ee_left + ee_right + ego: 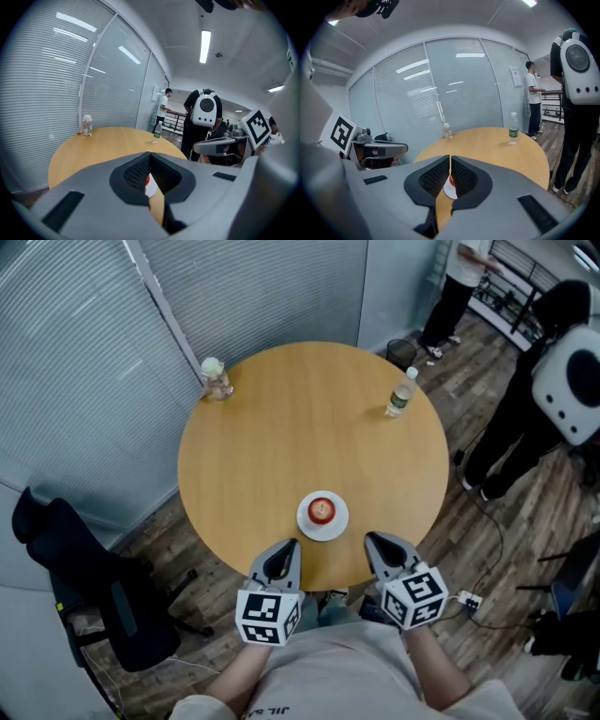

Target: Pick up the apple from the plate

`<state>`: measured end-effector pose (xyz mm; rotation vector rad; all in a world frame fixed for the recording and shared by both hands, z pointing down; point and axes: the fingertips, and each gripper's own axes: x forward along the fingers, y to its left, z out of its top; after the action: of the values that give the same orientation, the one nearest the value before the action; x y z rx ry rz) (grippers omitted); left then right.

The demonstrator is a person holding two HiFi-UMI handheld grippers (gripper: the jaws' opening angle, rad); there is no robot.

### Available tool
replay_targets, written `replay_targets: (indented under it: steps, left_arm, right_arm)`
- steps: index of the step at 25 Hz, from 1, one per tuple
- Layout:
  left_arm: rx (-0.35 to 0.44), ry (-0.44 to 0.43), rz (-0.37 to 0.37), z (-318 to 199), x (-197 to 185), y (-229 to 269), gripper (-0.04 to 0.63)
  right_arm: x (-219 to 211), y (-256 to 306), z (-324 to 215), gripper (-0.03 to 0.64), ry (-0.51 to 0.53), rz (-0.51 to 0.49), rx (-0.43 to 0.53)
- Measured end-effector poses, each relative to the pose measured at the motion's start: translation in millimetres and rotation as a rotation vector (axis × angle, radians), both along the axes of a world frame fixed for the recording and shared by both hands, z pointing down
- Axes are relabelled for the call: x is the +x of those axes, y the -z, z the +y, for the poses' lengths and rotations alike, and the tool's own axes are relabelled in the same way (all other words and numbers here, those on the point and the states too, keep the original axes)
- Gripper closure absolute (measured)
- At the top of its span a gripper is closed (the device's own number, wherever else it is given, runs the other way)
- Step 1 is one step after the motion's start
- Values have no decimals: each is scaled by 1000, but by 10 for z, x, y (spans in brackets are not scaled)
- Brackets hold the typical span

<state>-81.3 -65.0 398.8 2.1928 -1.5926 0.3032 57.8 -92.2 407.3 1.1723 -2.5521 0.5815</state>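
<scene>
A red apple [322,510] lies on a small white plate [309,525] near the front edge of the round wooden table [281,427]. My left gripper [292,546] is just left of the plate at the table's rim, jaws shut and empty. My right gripper [371,539] is just right of the plate, also shut and empty. In the left gripper view the left gripper [150,157] hides most of the apple [148,179] and plate [152,188]. In the right gripper view the right gripper [450,159] shows only a sliver of apple [451,180] and plate [449,190].
A clear jar [215,379] stands at the table's far left and a green-labelled water bottle [401,394] at the far right. A black chair [94,587] is on the left. Two people [553,381] stand at the right, near a dark bin [401,352].
</scene>
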Motion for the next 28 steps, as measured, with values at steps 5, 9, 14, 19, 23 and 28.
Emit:
replay_targets:
  steps: [5,9,14,19,23,28]
  left_arm:
    - [-19,-36,-1,-128,51,-87,592]
    - [-35,-55,3,-189,101,-143,592]
    - [-57,-73,5,-236,138,-296,592]
    - [-83,-87,-5,-277,180,-454,592]
    - [-86,-103,-30,-367,194,-538,592]
    - [-113,-132,-56,-460,251,-753,592]
  right_arm:
    - [25,-115,-69,583,-31,8,-30]
    - [20,-158,-135,583,-36,13,-45]
    - [-30,-241,-188,583,-17,31,-52]
    - [-37,-374,-206,583,-23,34,-78]
    - [-56,-453,-265,583,-31,29,-95]
    - [-97,-590,-340,583,-24,24,-117]
